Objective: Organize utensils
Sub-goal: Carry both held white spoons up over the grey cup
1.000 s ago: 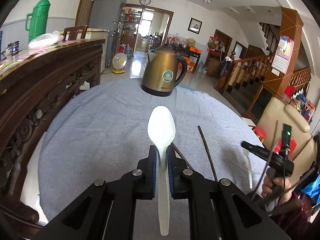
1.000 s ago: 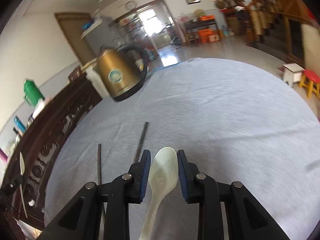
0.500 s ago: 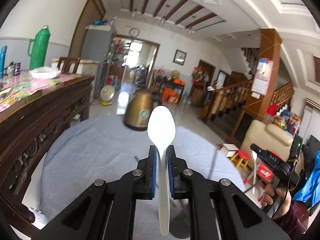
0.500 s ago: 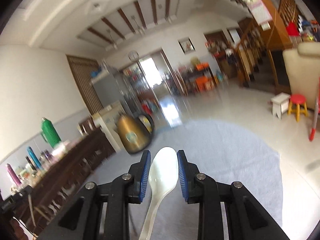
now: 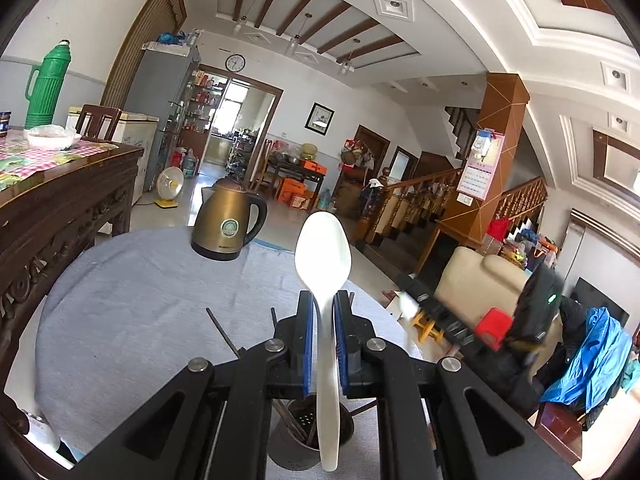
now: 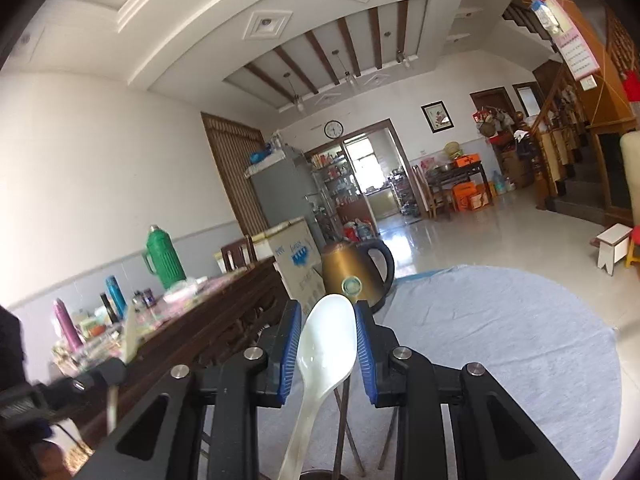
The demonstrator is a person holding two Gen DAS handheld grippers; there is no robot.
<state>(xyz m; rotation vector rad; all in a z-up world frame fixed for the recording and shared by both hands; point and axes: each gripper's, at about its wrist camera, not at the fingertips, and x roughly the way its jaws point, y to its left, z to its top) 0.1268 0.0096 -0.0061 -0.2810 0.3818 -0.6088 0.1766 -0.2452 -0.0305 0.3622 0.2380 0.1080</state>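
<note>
Each gripper pinched a white spoon above the metal holder (image 5: 310, 436): the left gripper (image 5: 323, 336) one spoon (image 5: 323, 256), the right gripper (image 6: 327, 354) another (image 6: 326, 344). Neither was stowed; loose chopsticks (image 5: 222, 330) lay beyond the holder.

left wrist view: sits just behind the left gripper (image 5: 323, 308), looks along its fingers slightly downward over the grey table (image 5: 132, 300) toward the far doorway (image 5: 240, 128); the kettle (image 5: 226, 224) stands far left of centre.
right wrist view: sits just behind the right gripper (image 6: 327, 322), faces the same far wall, tilted, from further right; the table (image 6: 500, 320) lies low right.
shared: kettle (image 6: 354, 276), clock (image 5: 235, 63), green flask (image 5: 46, 84), doorway, table, ceiling beams.
</note>
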